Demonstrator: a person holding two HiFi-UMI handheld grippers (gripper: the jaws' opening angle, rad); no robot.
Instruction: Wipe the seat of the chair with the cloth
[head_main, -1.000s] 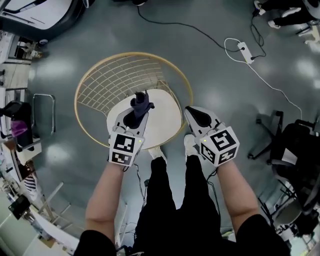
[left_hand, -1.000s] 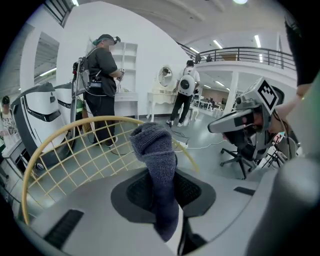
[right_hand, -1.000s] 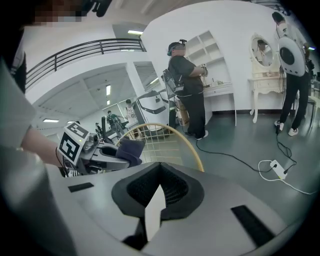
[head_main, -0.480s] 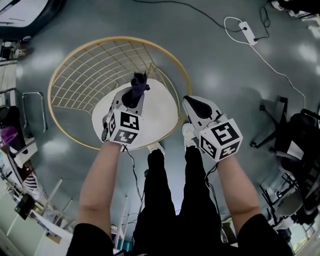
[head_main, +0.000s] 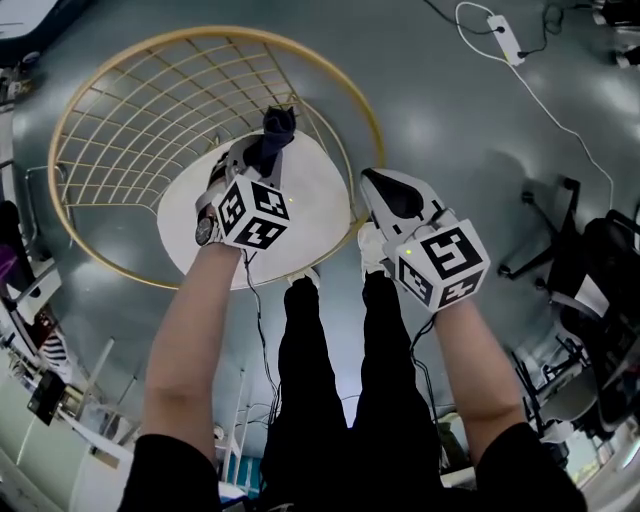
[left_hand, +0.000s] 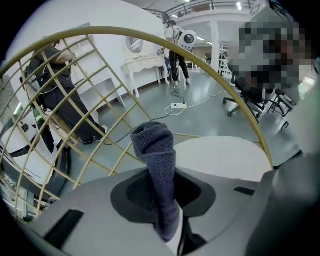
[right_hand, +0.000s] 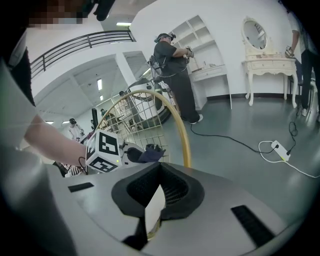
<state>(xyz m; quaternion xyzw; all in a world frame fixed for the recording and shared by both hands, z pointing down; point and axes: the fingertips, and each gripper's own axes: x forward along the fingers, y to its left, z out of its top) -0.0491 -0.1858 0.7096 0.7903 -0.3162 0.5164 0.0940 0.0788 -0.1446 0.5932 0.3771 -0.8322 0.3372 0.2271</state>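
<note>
The chair has a round white seat (head_main: 310, 215) inside a gold wire hoop back (head_main: 130, 110). My left gripper (head_main: 262, 150) hangs over the seat's far part, shut on a dark blue cloth (head_main: 277, 128). In the left gripper view the cloth (left_hand: 156, 165) stands up rolled between the jaws, with the seat (left_hand: 225, 155) just beyond it. My right gripper (head_main: 374, 180) is at the seat's right edge, by the gold rim (right_hand: 181, 132), shut with nothing in it. The right gripper view also shows the left gripper's marker cube (right_hand: 104, 150) and the cloth (right_hand: 150, 153).
A power strip (head_main: 505, 40) with a white cable lies on the grey floor at the far right. A black office chair (head_main: 590, 270) stands to the right. A person (right_hand: 172, 80) stands by white shelves, near a white dressing table (right_hand: 270, 65). My legs are below the seat.
The left gripper has carried the cloth forward across the seat toward the wire back. The right gripper has stayed at the seat's right edge.
</note>
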